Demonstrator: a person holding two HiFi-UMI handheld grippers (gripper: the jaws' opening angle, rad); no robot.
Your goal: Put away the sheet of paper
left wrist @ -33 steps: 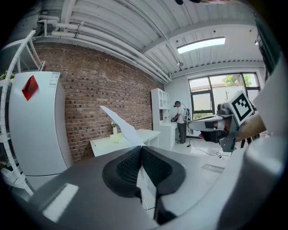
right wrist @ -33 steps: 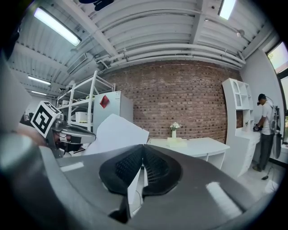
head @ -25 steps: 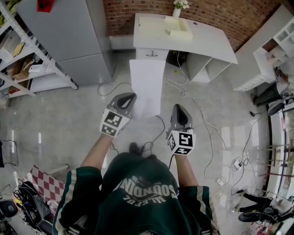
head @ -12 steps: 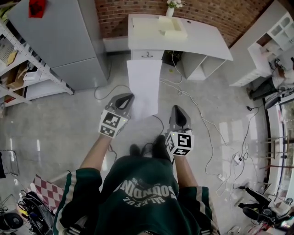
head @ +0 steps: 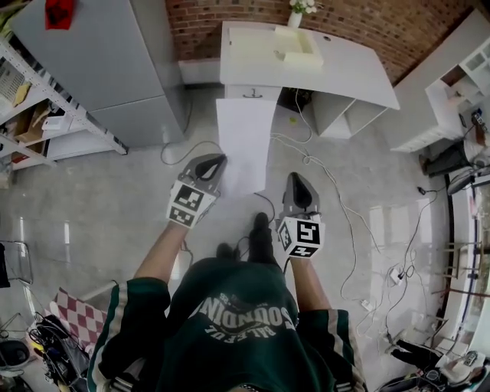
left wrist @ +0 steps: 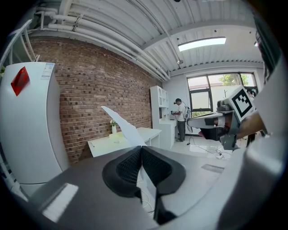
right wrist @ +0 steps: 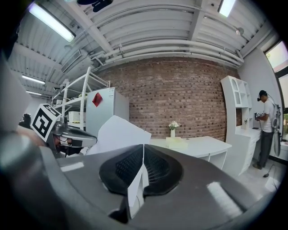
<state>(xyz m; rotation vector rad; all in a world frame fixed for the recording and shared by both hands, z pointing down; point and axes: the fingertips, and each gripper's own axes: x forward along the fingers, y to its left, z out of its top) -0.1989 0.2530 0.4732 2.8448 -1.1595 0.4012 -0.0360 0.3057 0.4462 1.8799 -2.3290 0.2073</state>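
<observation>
Now striding toward the desk [head: 344, 69], with a shoe [head: 260, 230] newly swung forward. Pinching the paper [head: 245, 138] tight in the left claw [head: 217, 160], out ahead; holding the right claw [head: 298, 178] closed, clear of it. Not stowed yet.

You're in a workshop-like studio: a brick wall [head: 344, 23] behind a white surface [head: 344, 69], metal shelving [head: 69, 99], and cables [head: 308, 159] trailing over the floor [head: 99, 207]. Bare pipes [right wrist: 171, 45] run under the ceiling.

- White sheet of paper [head: 245, 145]: thin, matt, smooth.
- My left tongs [head: 217, 159]: matt grey plastic, ribbed dark pads [left wrist: 128, 168].
- Pale grey floor [head: 115, 199]: glossy.
- Red brick wall [head: 352, 19]: rough.
</observation>
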